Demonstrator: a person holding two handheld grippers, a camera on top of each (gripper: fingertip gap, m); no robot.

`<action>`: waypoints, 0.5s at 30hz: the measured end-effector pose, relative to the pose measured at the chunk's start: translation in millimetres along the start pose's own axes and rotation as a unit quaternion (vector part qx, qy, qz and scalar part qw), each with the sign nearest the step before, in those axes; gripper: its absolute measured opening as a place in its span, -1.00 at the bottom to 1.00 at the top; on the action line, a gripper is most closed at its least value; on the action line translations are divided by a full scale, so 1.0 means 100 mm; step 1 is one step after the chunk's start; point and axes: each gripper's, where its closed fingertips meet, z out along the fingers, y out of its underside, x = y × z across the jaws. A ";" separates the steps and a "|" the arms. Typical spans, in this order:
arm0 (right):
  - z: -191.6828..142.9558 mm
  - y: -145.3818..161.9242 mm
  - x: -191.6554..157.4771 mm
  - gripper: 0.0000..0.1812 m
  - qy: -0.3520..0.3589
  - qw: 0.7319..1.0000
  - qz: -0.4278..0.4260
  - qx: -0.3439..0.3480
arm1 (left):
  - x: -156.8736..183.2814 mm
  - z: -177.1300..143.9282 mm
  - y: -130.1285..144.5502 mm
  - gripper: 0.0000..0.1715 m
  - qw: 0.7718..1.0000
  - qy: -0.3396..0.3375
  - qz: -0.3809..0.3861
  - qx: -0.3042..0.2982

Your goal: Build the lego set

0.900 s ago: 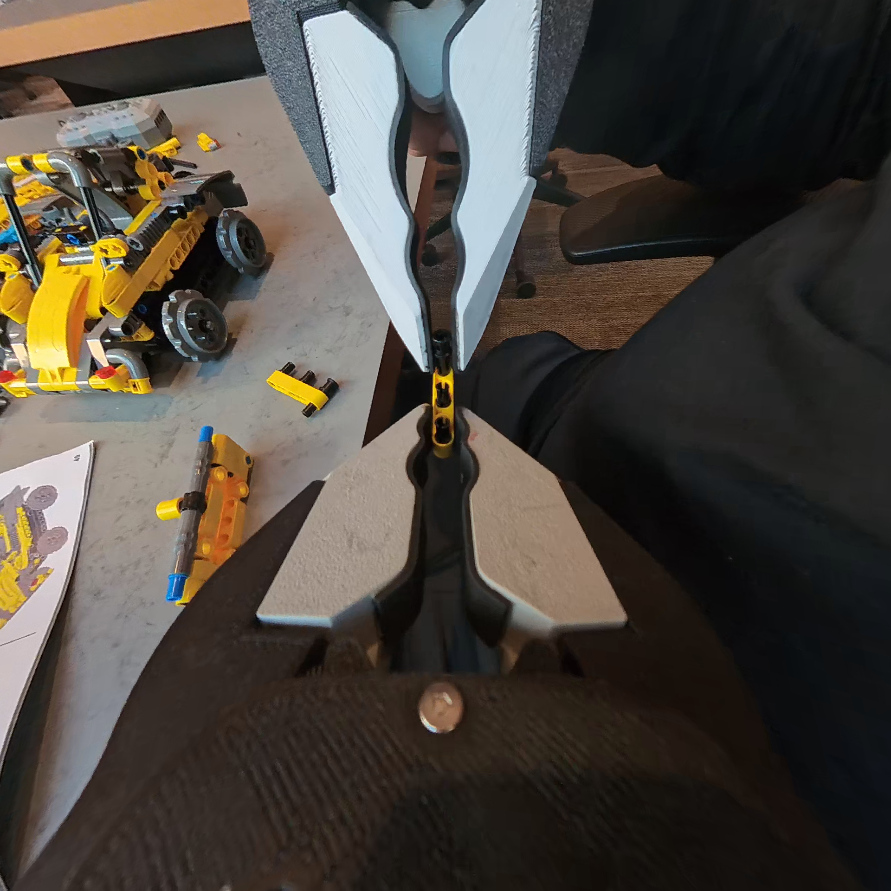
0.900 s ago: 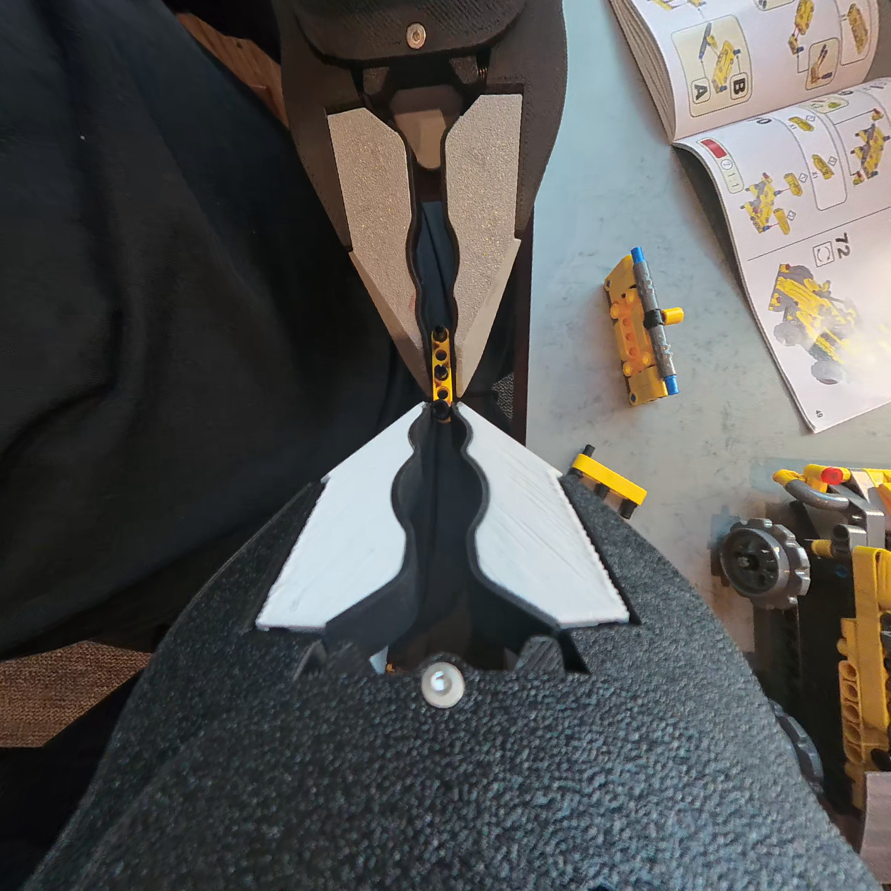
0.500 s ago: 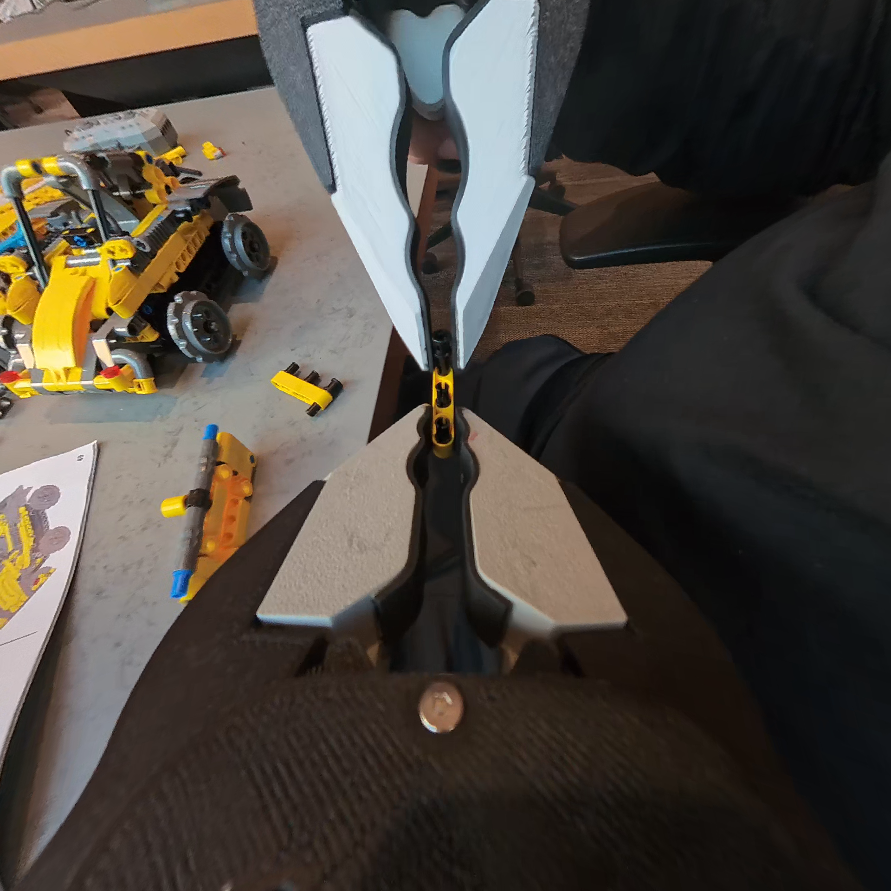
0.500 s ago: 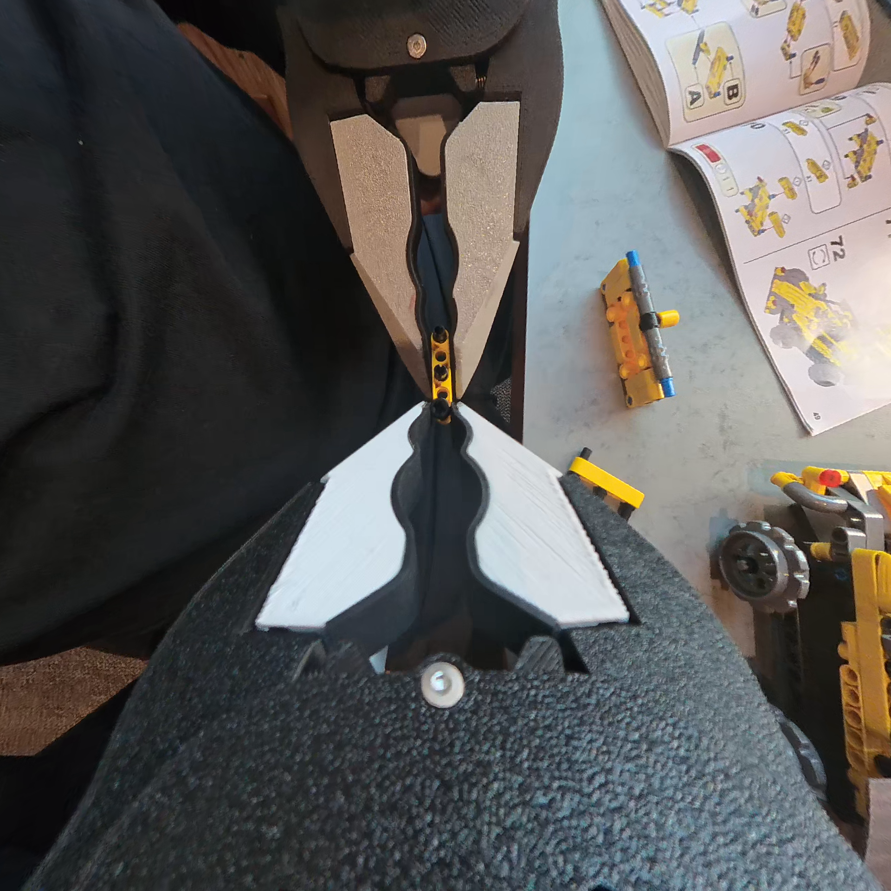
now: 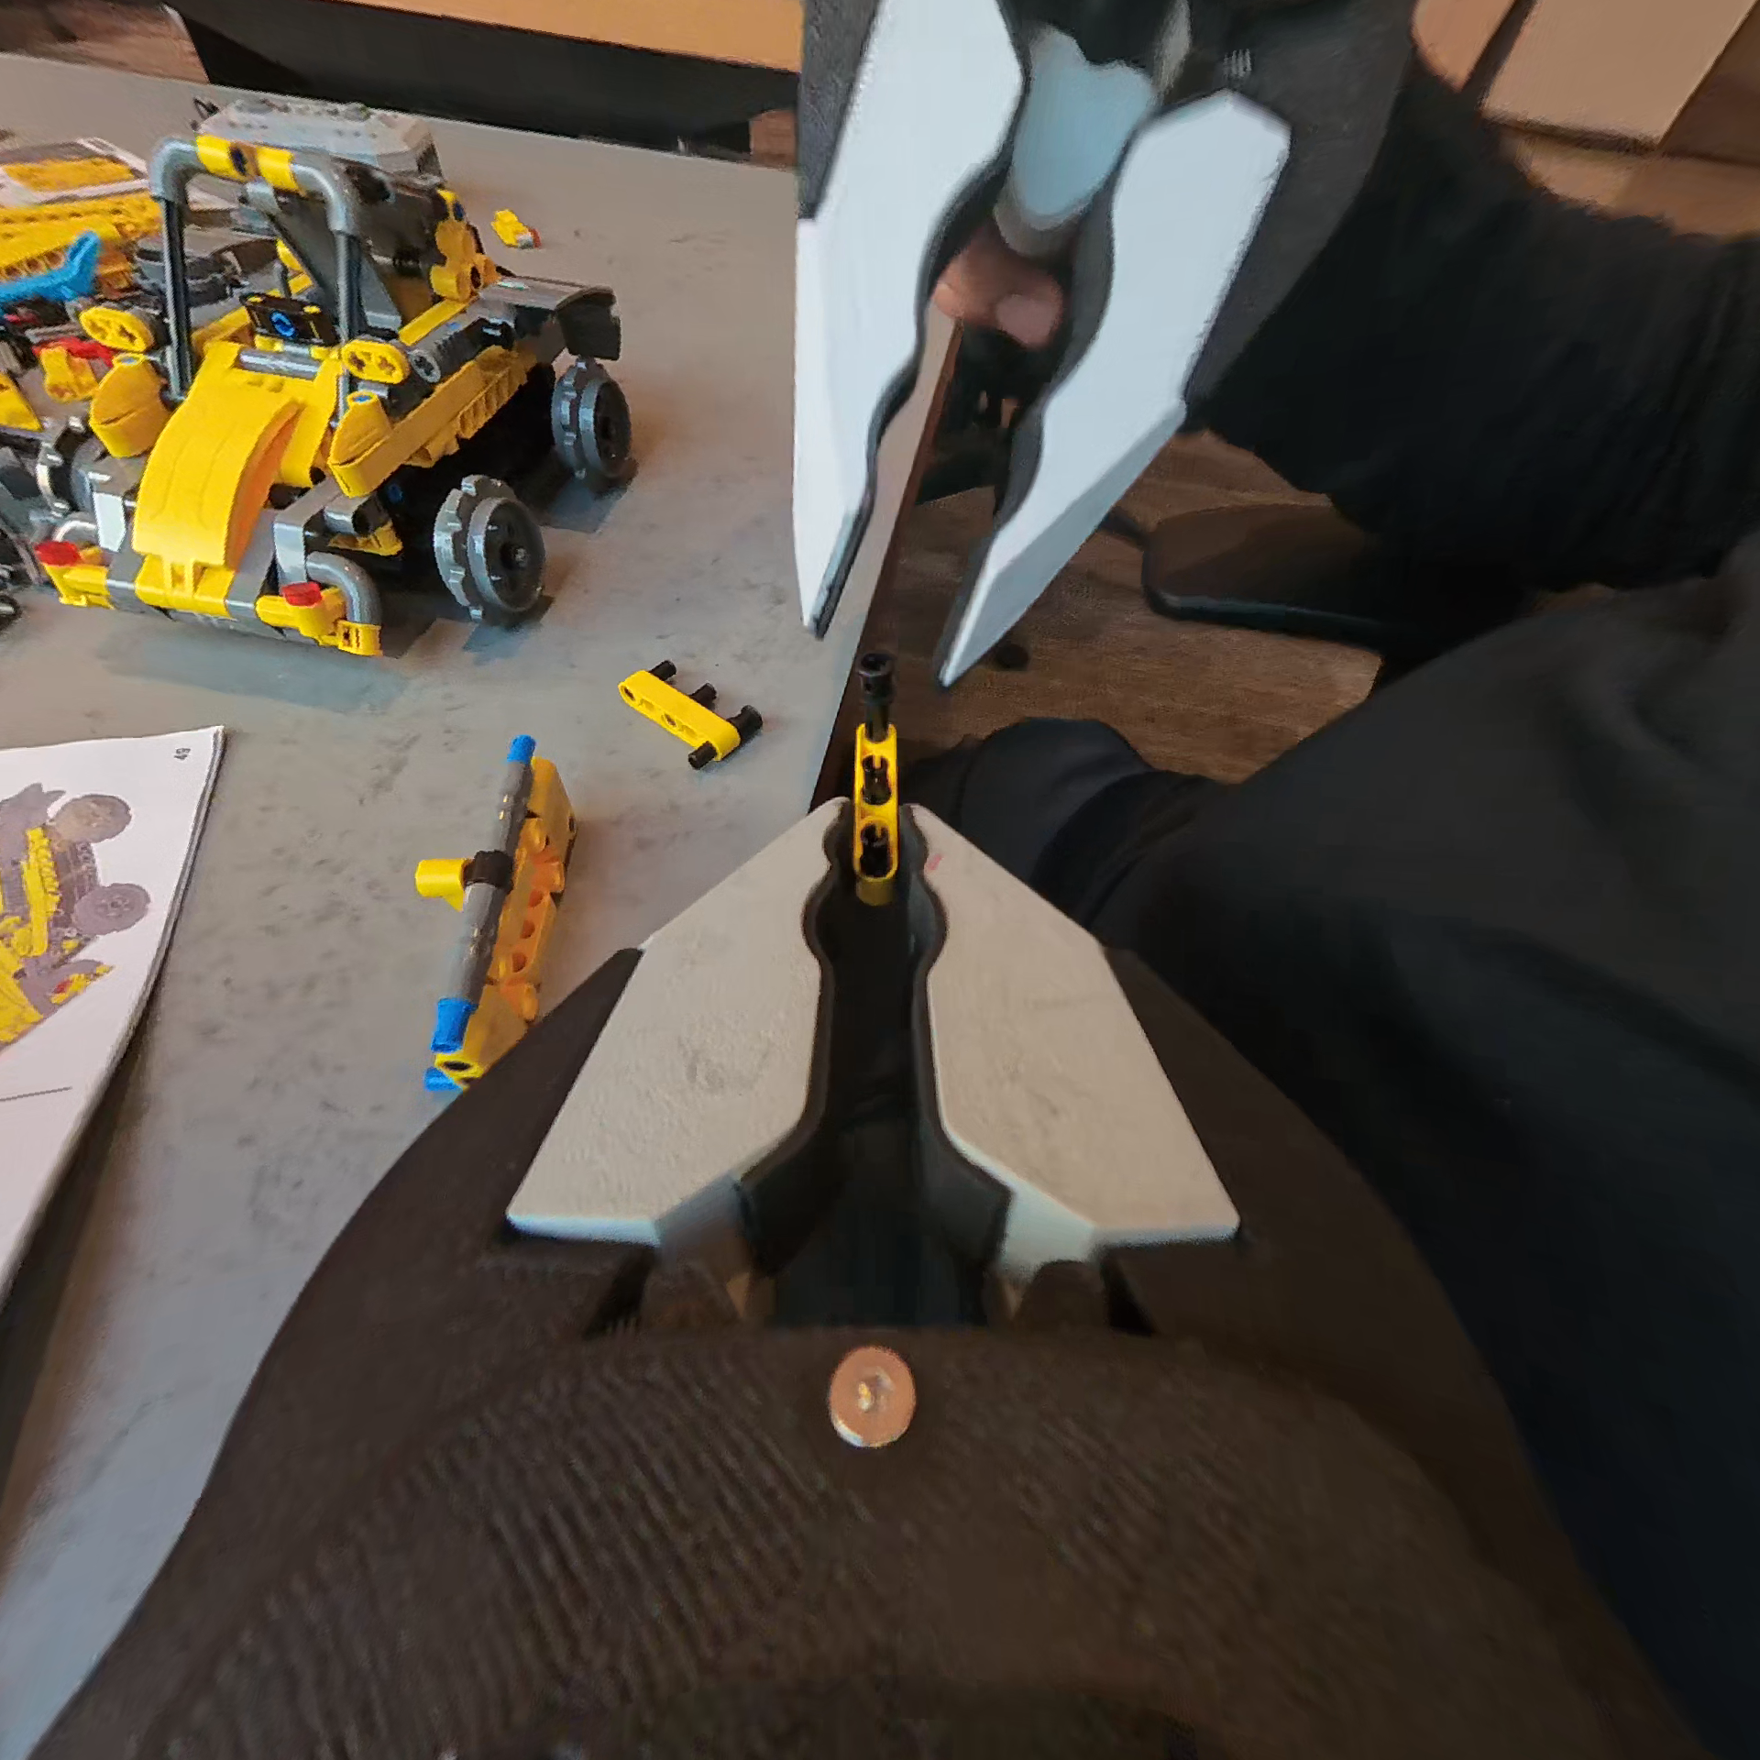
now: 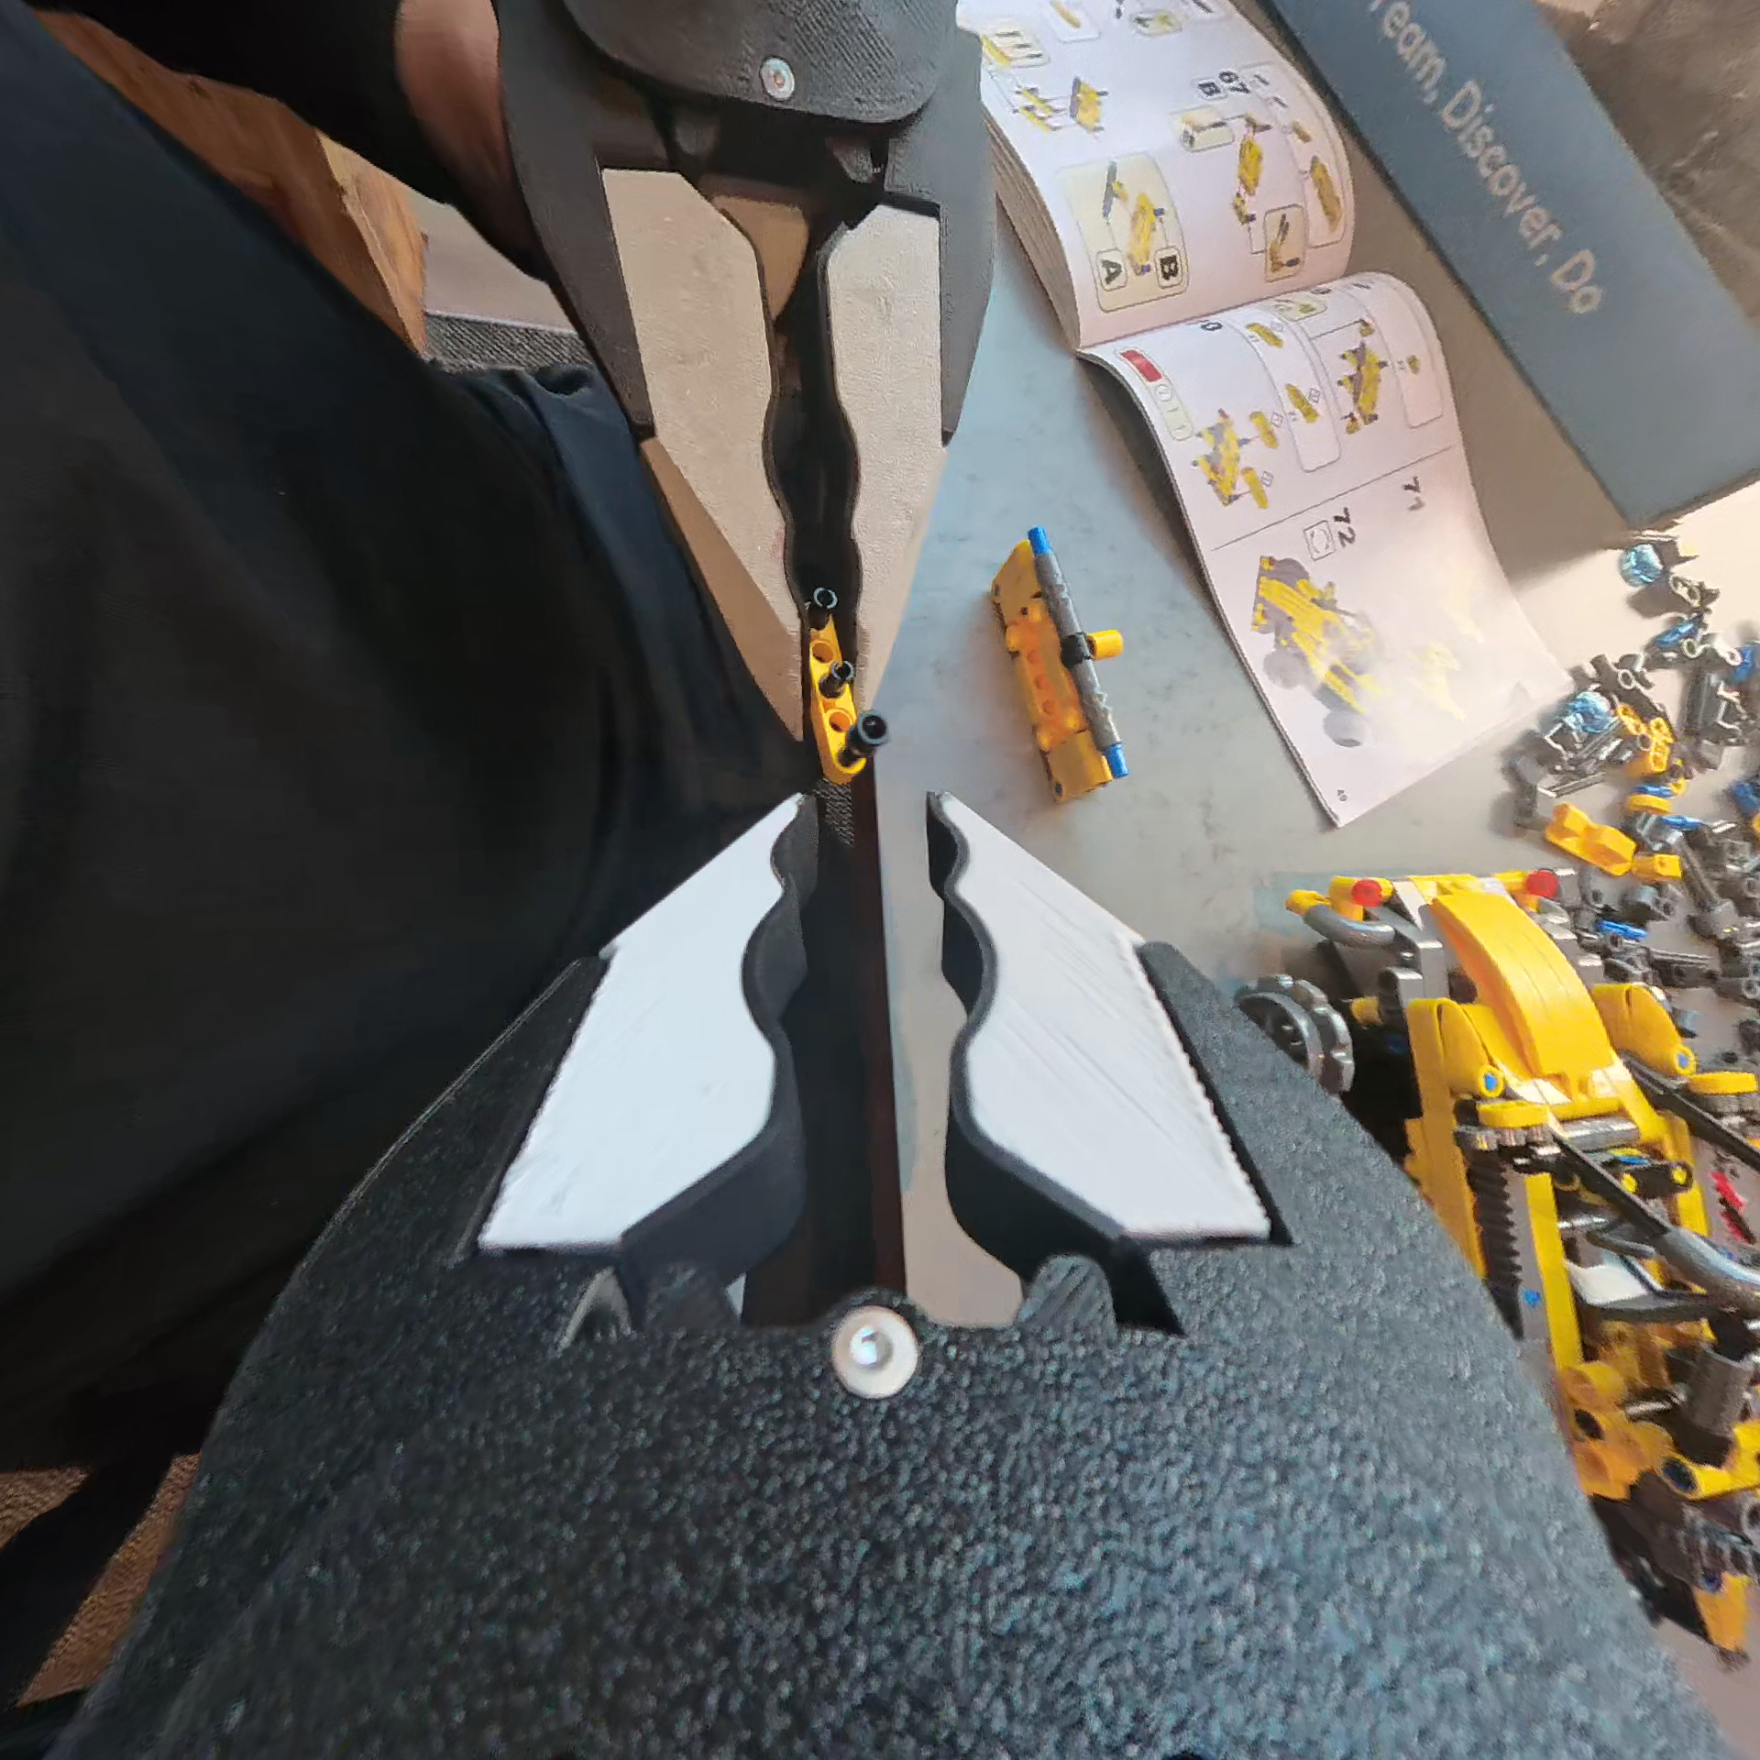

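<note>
My left gripper point(image 5: 874, 814) is shut on a short yellow beam point(image 5: 874, 762) with black pins in it, held off the table's near edge. One black pin point(image 5: 876, 676) sticks out of the beam's far end. The beam also shows in the right wrist view point(image 6: 830, 710). My right gripper point(image 6: 869, 805) is open and empty, its white fingertips a little short of the beam and apart from it. In the left wrist view the right gripper point(image 5: 886, 648) hangs just beyond the pin, jaws spread.
On the grey table point(image 5: 314, 781) stand a yellow wheeled model point(image 5: 286, 429), a loose yellow beam with black pins point(image 5: 688, 716), a yellow block with a grey axle point(image 5: 495, 914) and an open instruction booklet point(image 6: 1286, 381). A pile of loose parts point(image 6: 1667, 714) and a dark box point(image 6: 1524, 238) lie farther off. Less than 4 cm separates the two grippers' tips.
My right gripper has opened, let go of the black pin at the beam's end and drawn back. The pin stays in the beam. My left gripper still holds the beam.
</note>
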 end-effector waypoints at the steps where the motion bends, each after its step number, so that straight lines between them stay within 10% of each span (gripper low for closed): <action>1: -0.01 0.00 -0.01 -0.75 -0.007 1.000 0.006 0.006 | -0.02 0.00 0.05 -0.95 1.000 -0.007 0.022 -0.018; 15: 0.26 0.19 -0.33 -0.91 -0.089 0.995 0.006 -0.055 | 0.12 0.11 0.29 -0.95 0.976 -0.036 0.181 -0.111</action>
